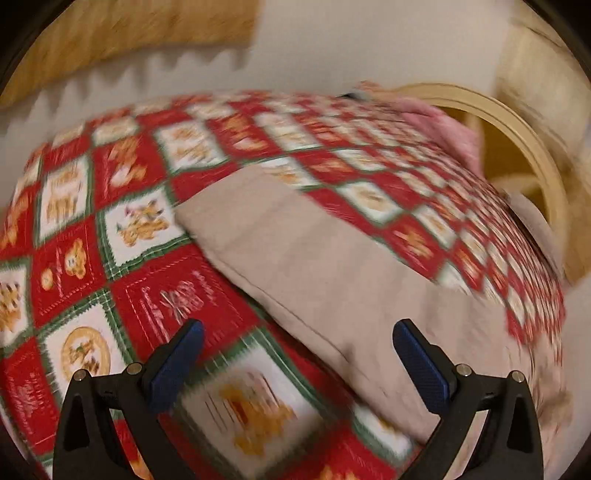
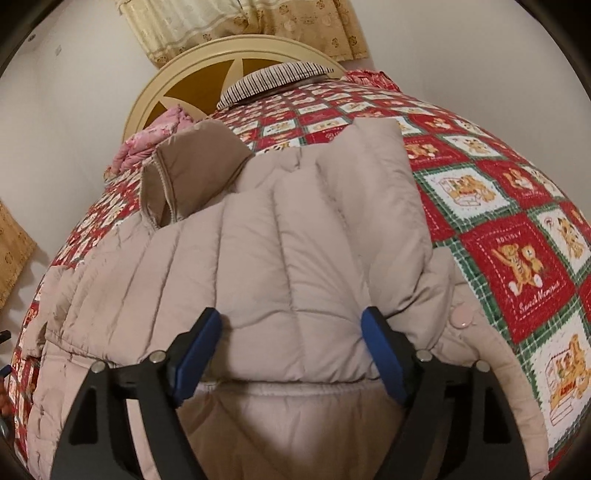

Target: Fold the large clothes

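We see a beige puffer jacket (image 2: 280,236) spread across a bed (image 2: 524,266) under a red, green and white checked quilt (image 2: 509,206) printed with teddy bears. Its collar (image 2: 188,166) points toward the rounded cream headboard (image 2: 177,74). The right gripper (image 2: 291,343) hangs over the near part of the jacket with its blue fingers (image 2: 199,343) spread wide and nothing between them. To the jacket's right, a broad band of bare quilt runs to the bed's edge. To its left, the fabric reaches close to the mattress edge.

In the blurred left wrist view, the left gripper (image 1: 297,354) is also spread wide and holds nothing; it hovers above the jacket's long edge (image 1: 280,306), where beige meets quilt (image 1: 74,258). Open quilt lies on its left.

At the head of the bed we find a striped pillow (image 2: 277,79) and a crumpled pink cloth (image 2: 155,136), both clear of the jacket. Patterned curtains (image 2: 258,26) hang behind the headboard.
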### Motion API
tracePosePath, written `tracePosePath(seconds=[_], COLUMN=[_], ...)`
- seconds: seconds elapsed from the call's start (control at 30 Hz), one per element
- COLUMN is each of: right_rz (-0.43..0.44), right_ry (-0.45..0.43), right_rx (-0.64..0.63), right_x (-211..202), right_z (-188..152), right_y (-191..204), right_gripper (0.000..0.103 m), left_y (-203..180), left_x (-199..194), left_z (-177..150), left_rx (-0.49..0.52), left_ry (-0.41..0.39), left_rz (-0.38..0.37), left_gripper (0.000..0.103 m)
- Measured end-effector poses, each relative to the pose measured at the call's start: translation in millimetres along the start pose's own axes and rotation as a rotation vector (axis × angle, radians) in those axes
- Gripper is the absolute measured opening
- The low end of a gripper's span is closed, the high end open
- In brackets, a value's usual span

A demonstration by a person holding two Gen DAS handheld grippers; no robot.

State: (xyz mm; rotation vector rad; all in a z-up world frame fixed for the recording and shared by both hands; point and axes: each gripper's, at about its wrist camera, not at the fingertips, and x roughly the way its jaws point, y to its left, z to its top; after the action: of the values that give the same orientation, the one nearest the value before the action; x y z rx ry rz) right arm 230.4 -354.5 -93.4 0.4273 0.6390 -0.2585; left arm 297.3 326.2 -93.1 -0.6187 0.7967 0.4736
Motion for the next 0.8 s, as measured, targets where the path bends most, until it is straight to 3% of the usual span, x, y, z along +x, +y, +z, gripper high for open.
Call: tracePosePath(seconds=[0.17,0.37,0.47,0.53,0.6,0.63,0.73,0.8], right_rz=[-0.007,-0.013,-0.014,-0.012,-0.012,-0.011,-0.011,-0.011], right_ry=[0.003,0.005,0.005,0.004,0.004,0.004,0.004,0.004], right_rx=[-0.003,-0.007,-0.008,-0.008,-0.008,-0.007,-0.007,-0.007], right_x=[1,2,2,3,3,3,3,3], right_z=[1,0,1,1,1,1,1,1], right_y=[0,1,0,0,0,-1,-1,-1], right_gripper=[0.081,0.082,0.082,0.082,0.082,0.082,0.082,0.082], left_y=[17,0,-3,-1,1,-2,-41,-76], left_x=[41,46,49,56,59,55,17,-15], left_z=[8,7,12,17,19,20,23,16], left_rx=[-0.184,-0.131,-0.089,-0.094,-0.144,-0.147,0.010,0.124], left_ry=[0.113,0.045,0.019,0.049,0.086,0.070,-0.053,-0.121], left_rz=[-0.095,-0.070,-0.040,-0.122,-0.249,-0.268,-0.284,-0.334], left_gripper=[0.102,0.097,0.062,0.012,0.008,0.008,0.007,0.007])
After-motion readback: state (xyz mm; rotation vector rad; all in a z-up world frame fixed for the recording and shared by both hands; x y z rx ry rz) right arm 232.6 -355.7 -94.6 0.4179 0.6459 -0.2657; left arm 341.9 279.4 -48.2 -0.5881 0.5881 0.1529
